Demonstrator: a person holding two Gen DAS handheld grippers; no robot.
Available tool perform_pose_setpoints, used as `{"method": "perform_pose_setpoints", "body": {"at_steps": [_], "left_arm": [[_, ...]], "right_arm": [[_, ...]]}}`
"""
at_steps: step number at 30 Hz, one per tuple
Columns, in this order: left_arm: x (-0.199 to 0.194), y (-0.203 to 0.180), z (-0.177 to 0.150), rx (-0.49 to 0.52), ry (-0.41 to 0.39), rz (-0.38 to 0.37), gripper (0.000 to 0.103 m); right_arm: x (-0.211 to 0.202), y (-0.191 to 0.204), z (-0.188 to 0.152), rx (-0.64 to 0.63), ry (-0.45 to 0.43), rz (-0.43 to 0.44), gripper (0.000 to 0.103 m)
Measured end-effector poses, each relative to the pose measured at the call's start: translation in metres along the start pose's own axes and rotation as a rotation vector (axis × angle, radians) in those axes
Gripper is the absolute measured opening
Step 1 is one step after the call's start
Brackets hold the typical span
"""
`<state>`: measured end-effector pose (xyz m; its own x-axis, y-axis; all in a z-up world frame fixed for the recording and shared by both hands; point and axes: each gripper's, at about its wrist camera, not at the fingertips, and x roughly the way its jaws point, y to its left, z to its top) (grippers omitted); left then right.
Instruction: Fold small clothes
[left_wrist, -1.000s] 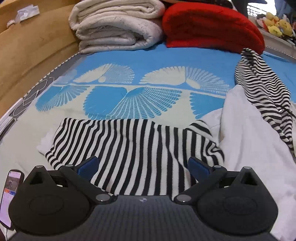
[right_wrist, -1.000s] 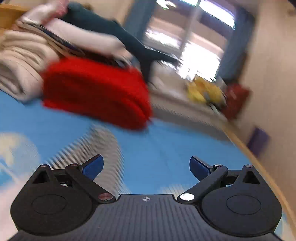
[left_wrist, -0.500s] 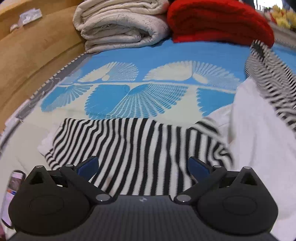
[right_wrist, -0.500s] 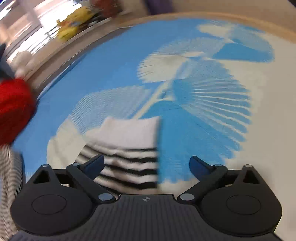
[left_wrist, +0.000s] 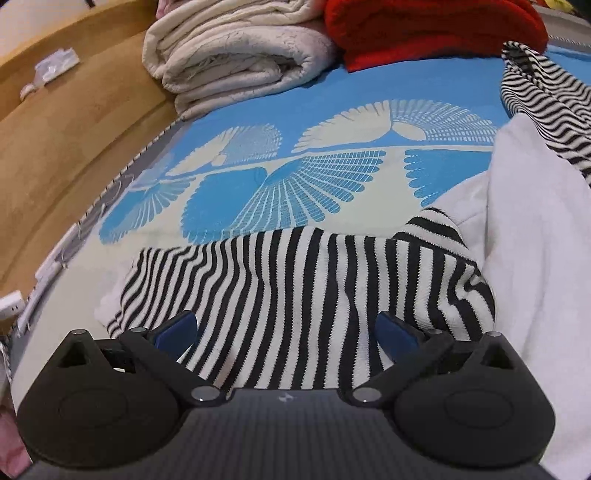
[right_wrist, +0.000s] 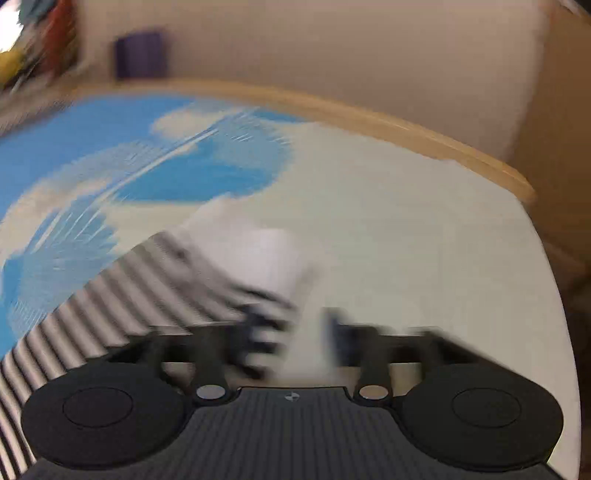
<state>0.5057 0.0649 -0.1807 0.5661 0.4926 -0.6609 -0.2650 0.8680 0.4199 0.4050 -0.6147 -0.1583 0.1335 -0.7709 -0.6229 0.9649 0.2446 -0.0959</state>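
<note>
A black-and-white striped garment (left_wrist: 295, 288) lies flat on the bedspread, its right end bunched against a white garment (left_wrist: 535, 240). My left gripper (left_wrist: 286, 330) hovers low over the striped cloth's near edge. It is open, with cloth under the gap and neither pad pressing. The right wrist view is heavily blurred. In it my right gripper (right_wrist: 299, 328) sits at a striped piece with a white end (right_wrist: 273, 254). The jaws stand much closer together than before and are opening. White cloth shows in the gap between them.
Folded cream blankets (left_wrist: 236, 55) and a red blanket (left_wrist: 432, 29) are stacked at the head of the bed. Another striped garment (left_wrist: 543, 88) lies far right. A wooden bed frame (left_wrist: 66, 122) runs along the left, and the bed's wooden edge (right_wrist: 369, 114) curves behind the right gripper.
The left gripper sank slightly toward the striped cloth, still open. The right gripper swung from the red blanket across the bed to a striped piece, and its fingers came much closer together.
</note>
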Motion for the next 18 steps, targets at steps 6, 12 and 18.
{"method": "perform_pose_setpoints", "body": {"at_steps": [6,12,18], "left_arm": [[0.004,0.010,-0.001,0.053,-0.056,0.073,0.103],[0.023,0.068,0.012,-0.171,0.046,0.014,0.103],[0.049,0.159,0.013,-0.451,0.100,-0.004,0.103]], "right_arm": [[-0.101,-0.010,-0.039,-0.152,-0.078,0.432,0.085],[-0.195,-0.012,-0.067,-0.208,-0.074,0.928,0.087],[-0.282,-0.049,-0.048,-0.215,-0.241,1.122,0.090]]}}
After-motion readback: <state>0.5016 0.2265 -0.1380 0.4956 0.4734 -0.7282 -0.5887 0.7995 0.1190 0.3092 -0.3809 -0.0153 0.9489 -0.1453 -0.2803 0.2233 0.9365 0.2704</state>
